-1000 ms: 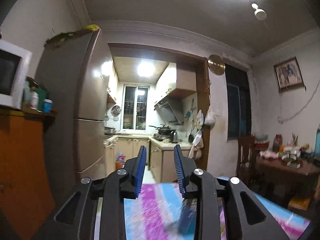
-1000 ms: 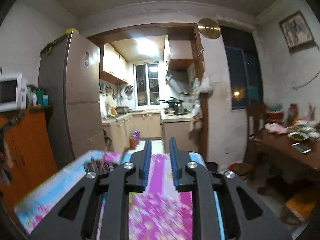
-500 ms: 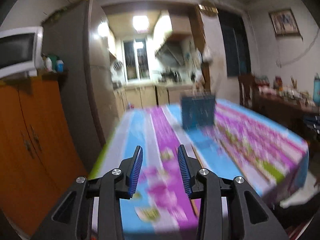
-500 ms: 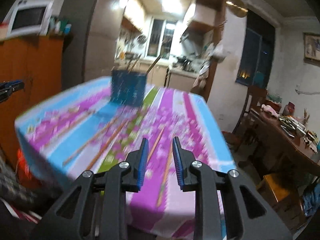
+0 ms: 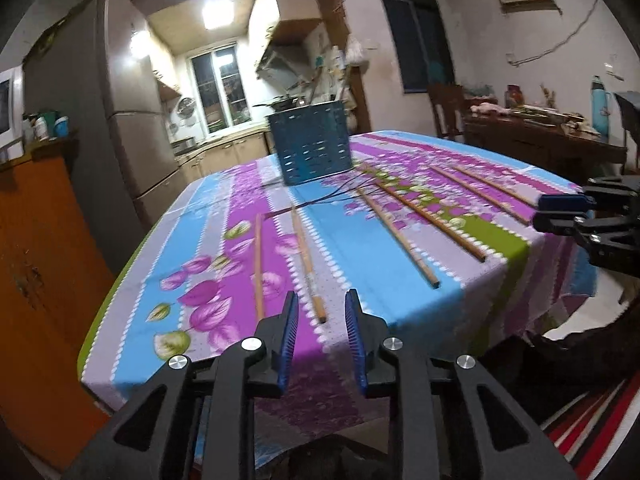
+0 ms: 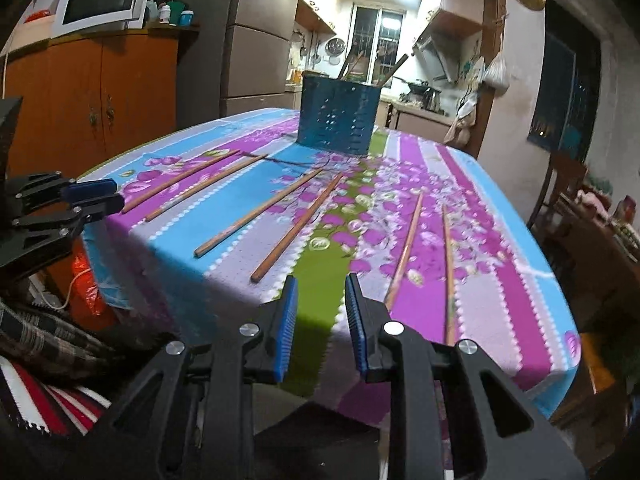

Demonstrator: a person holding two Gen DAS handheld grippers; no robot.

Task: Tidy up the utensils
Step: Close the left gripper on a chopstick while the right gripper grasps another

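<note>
We see six chopsticks lying flat on the bench (image 5: pixel 400 280), their long axes running away from us toward the blue utensil basket (image 5: pixel 310 145) at the far end, which already holds a few sticks. The left hand-held gripper (image 5: pixel 320 316) has just been closing; its jaws stand apart with nothing between them, and the near end of a pale chopstick (image 5: pixel 306 256) lies just ahead, between the fingertips' lines. The right hand-held gripper (image 6: pixel 320 300), also parted and empty, sits between a brown chopstick (image 6: pixel 296 228) and another (image 6: pixel 404 256) to its right
</note>
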